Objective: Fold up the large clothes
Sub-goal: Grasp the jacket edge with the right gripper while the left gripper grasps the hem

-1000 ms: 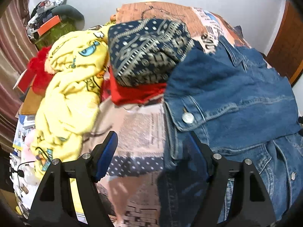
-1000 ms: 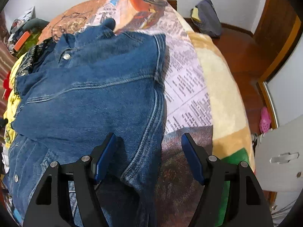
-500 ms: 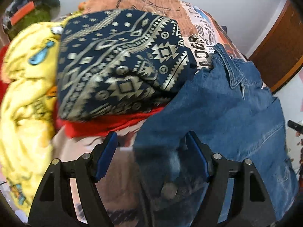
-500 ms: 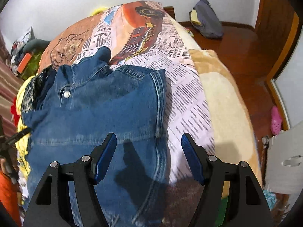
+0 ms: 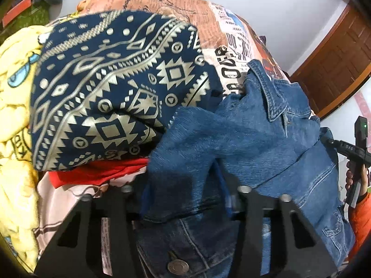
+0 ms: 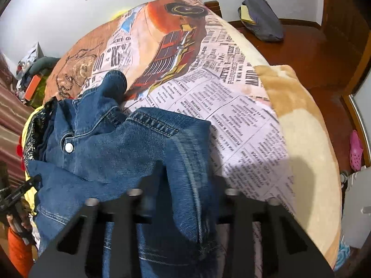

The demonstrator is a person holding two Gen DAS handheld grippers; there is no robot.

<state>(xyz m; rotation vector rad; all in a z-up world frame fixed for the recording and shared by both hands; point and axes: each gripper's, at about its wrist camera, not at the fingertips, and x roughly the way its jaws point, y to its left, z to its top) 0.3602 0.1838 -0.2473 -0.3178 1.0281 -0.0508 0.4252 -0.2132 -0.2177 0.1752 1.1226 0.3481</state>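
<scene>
A blue denim jacket (image 5: 266, 139) lies on a bed with a newspaper-print blanket (image 6: 231, 106). My left gripper (image 5: 185, 199) is shut on the jacket's left edge, and denim drapes over its fingers and hides the tips. My right gripper (image 6: 183, 197) is shut on the jacket's right edge (image 6: 185, 162), with folded denim bunched between the fingers. Both lift the near part of the jacket up and over toward its collar (image 6: 102, 106). The right gripper also shows at the right edge of the left wrist view (image 5: 357, 148).
A folded navy patterned cloth (image 5: 111, 92) sits on a red garment (image 5: 99, 173) just left of the jacket. A yellow cartoon blanket (image 5: 14, 115) lies further left. A wooden floor with a dark bag (image 6: 262, 16) and a pink shoe (image 6: 356, 150) lies right of the bed.
Both grippers have shut on the jacket's near edges and lifted them, moving forward toward the collar. The denim now drapes over the fingers.
</scene>
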